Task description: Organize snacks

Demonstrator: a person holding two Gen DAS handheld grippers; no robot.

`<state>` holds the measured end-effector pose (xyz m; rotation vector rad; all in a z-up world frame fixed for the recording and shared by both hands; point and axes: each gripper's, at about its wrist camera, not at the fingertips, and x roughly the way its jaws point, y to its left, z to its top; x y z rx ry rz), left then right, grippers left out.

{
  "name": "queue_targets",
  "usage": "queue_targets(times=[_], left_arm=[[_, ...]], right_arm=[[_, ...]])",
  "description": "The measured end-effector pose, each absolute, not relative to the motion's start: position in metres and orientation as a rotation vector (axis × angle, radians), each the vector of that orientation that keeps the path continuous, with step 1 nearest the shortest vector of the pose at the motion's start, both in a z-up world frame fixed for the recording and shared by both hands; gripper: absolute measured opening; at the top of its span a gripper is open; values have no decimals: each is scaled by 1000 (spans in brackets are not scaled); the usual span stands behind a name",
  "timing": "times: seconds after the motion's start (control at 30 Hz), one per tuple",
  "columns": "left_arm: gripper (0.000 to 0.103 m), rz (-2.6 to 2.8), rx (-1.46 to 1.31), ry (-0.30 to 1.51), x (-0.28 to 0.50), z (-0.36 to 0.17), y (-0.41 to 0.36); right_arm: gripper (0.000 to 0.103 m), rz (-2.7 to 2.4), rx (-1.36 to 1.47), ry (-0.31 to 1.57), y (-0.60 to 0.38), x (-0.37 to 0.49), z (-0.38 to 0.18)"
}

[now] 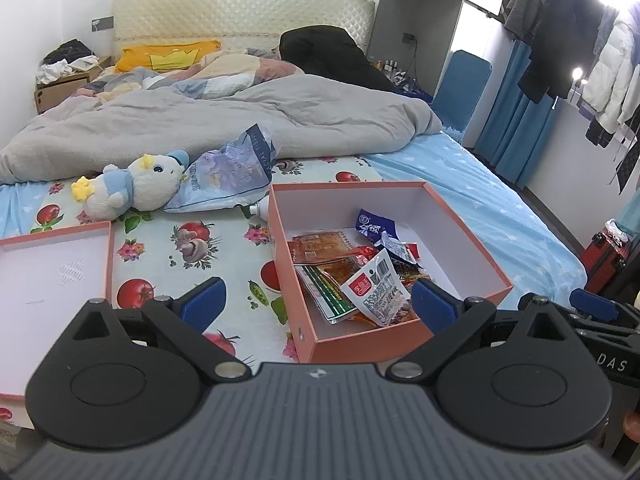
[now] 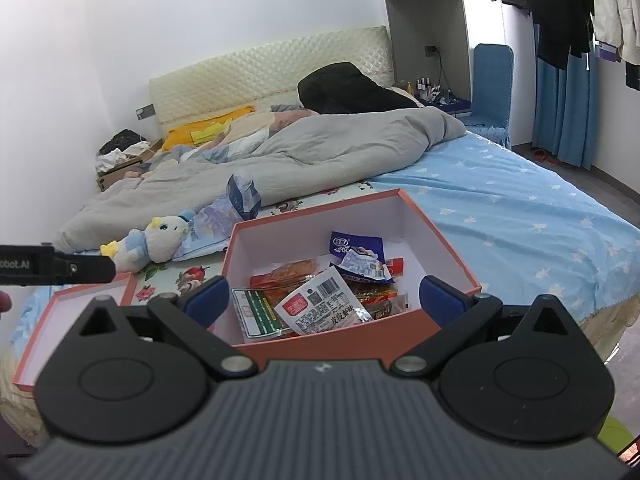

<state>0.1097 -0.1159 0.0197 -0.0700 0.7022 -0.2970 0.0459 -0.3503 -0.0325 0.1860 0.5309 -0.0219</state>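
An orange box (image 1: 362, 343) (image 2: 436, 236) with a white inside stands on the bed and holds several snack packets: a white-and-red packet (image 1: 378, 292) (image 2: 320, 306) on top, a blue packet (image 1: 374, 226) (image 2: 354, 246) and red spicy strips (image 1: 324, 246) (image 2: 294, 272). Its orange lid (image 1: 52, 280) (image 2: 72, 312) lies open side up to the left. My left gripper (image 1: 318, 304) is open and empty, just in front of the box. My right gripper (image 2: 320, 300) is open and empty, above the box's near wall.
A plush duck (image 1: 132, 190) (image 2: 150, 246) and a blue tissue pack (image 1: 230, 174) (image 2: 240, 200) lie behind the box. A grey duvet (image 1: 200, 128) (image 2: 300, 148) covers the far bed. A blue chair (image 1: 464, 88), hanging clothes (image 1: 568, 36) and a red case (image 1: 604, 258) stand to the right.
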Motion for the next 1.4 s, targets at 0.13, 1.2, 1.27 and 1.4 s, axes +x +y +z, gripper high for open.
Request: queue_targets(times=[0.13,1.2,1.27,1.4], left_arm=[[101,-300,-64,698,108,20,-116],[101,-302,-64,690,102,22,-117],[101,-302,-68,693,102,22,-116],[101,-303,-69,692,101,24,-118]], right_arm=[[103,-22,185,535,-352,46,-33],[103,-19,175,525,-351,47,-32],[103,-19,174,525,-351,47,-32],[103,-18,175,527,-350,45,-32]])
